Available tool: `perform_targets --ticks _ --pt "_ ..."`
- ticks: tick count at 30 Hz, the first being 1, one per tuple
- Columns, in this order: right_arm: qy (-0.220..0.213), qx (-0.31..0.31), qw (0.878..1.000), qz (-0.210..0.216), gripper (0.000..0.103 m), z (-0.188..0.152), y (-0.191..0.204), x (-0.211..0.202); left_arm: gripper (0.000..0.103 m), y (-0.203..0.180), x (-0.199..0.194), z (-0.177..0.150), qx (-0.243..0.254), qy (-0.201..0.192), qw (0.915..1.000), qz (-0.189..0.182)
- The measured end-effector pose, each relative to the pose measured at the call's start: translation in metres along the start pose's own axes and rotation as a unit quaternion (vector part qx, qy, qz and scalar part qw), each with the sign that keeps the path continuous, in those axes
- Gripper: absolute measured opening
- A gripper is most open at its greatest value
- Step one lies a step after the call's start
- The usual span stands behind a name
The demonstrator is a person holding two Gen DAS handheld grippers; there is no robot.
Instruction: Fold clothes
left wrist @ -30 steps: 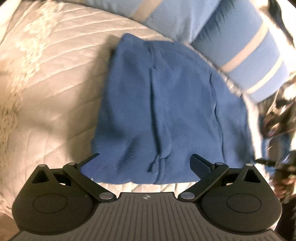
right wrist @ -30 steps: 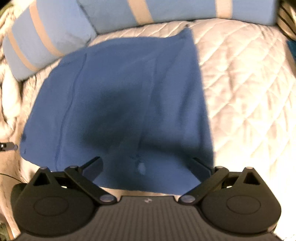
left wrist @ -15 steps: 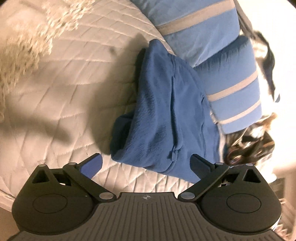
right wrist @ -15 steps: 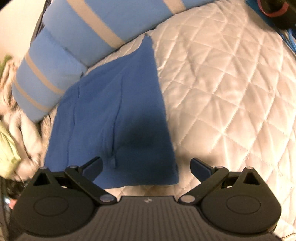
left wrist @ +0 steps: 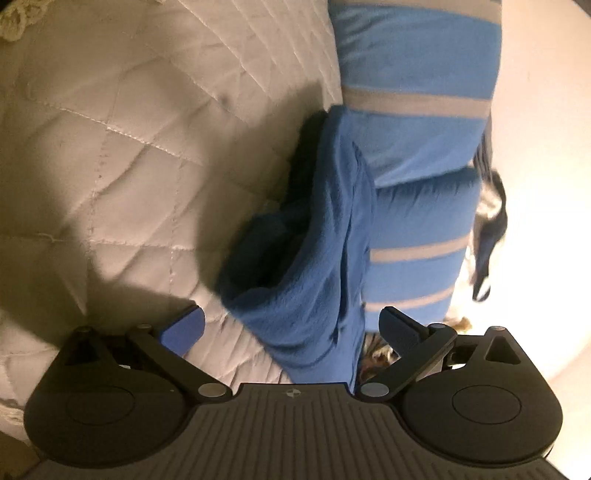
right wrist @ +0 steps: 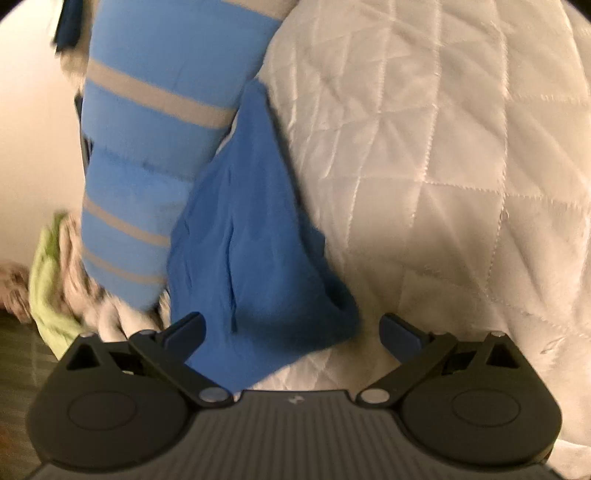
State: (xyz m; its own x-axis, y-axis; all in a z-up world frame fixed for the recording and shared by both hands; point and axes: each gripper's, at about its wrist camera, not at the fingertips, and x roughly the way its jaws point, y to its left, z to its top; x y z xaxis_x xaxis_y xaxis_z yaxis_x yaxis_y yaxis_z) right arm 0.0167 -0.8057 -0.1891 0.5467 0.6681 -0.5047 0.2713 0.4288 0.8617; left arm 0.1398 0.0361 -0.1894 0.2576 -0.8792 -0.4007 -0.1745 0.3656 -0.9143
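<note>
A white quilted bedspread (left wrist: 122, 155) with diamond stitching fills the left half of the left wrist view and, as seen from the right wrist (right wrist: 443, 166), the right half of that frame. On it lies a dark blue fleece garment (left wrist: 314, 266), bunched into a long, narrow fold that runs from mid-frame down to the lower centre in both views (right wrist: 255, 251); its near end gapes open in a dark hollow in the left view. The garment lies along a light blue pillow with pale grey stripes (left wrist: 417, 155), touching it; the pillow sits right of centre in the left view and left of centre in the right view (right wrist: 147, 147). The left gripper (left wrist: 291, 326) has its fingers spread wide, holding nothing, with the garment's near end lying between them in the picture. The right gripper (right wrist: 291, 326) is likewise spread and empty, the garment's lower edge between its tips. At the lower left of the right view a heap of mixed laundry, including a green piece (right wrist: 48, 280), spills by the bed edge, blurred. A plain pale wall shows at the outer edges. A lacy cream trim (left wrist: 18, 18) sits at the upper left of the left view.
</note>
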Motion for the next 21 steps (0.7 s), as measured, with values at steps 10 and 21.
perform_targets --ticks 10,21 --pt "-0.020 0.014 1.000 -0.013 0.075 0.005 -0.003 0.012 0.088 -0.011 0.017 -0.001 -0.007 -0.043 0.9987 0.026" --pt "-0.057 -0.031 0.997 -0.045 0.019 0.005 0.013 0.013 0.023 -0.020 0.006 0.007 0.052 -0.048 0.9946 0.076"
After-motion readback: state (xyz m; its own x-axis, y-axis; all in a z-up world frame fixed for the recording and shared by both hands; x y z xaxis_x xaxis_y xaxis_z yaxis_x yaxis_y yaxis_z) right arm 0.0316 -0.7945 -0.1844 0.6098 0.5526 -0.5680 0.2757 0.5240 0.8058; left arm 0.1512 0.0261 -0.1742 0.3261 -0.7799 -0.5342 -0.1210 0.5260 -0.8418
